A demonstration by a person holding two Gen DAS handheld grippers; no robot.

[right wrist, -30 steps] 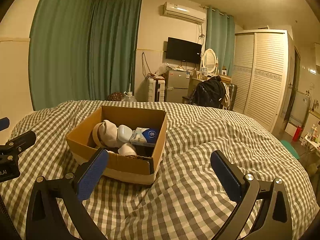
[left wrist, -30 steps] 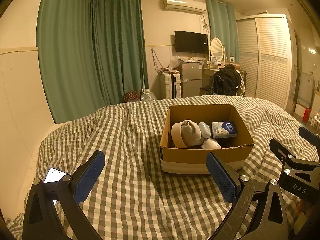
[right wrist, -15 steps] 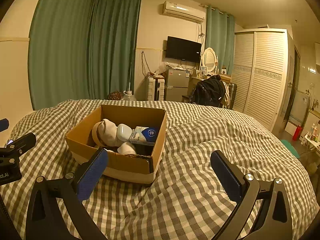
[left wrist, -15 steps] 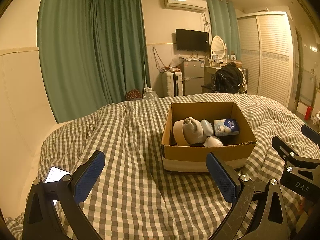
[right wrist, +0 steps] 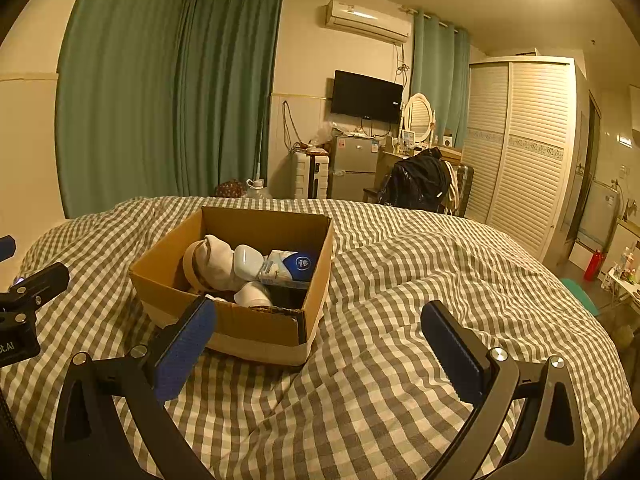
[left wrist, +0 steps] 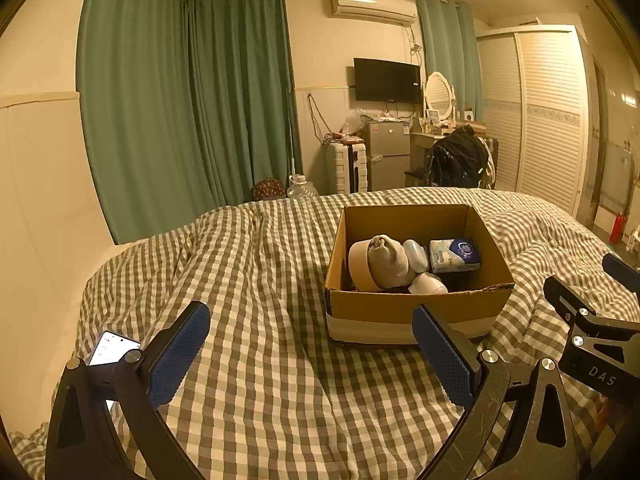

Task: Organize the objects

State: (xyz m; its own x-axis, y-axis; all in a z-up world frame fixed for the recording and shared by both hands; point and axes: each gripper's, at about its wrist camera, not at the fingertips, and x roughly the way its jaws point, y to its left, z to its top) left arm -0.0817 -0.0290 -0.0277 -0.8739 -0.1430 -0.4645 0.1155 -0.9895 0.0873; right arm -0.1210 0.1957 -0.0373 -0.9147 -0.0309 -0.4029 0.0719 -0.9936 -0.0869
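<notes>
Both sets of tongs hang above the checked bed with their jaws spread wide and nothing between them. The left tongs point across the quilt, with the cardboard box ahead and a little to their right. The right tongs face the same box from its other side, so that it sits ahead and to their left. Held this way, one on each side and both empty, they look ready either to reach into the box or to take hold of its walls.

The box stands open on the quilt, near the middle of the bed, and the things to be sorted lie inside it: a roll of tan tape on edge at the left, a pale sock or cloth bundle leaning against it, a small white case, a blue and white pack of tissues towards the far right corner, and a white rounded thing near the front wall, too hidden to name. They lie packed against one another, which should make picking one out alone awkward.

A phone lies screen up on the quilt behind the left tongs' left finger, apart from the box. It may be the one thing still out of place.
</notes>
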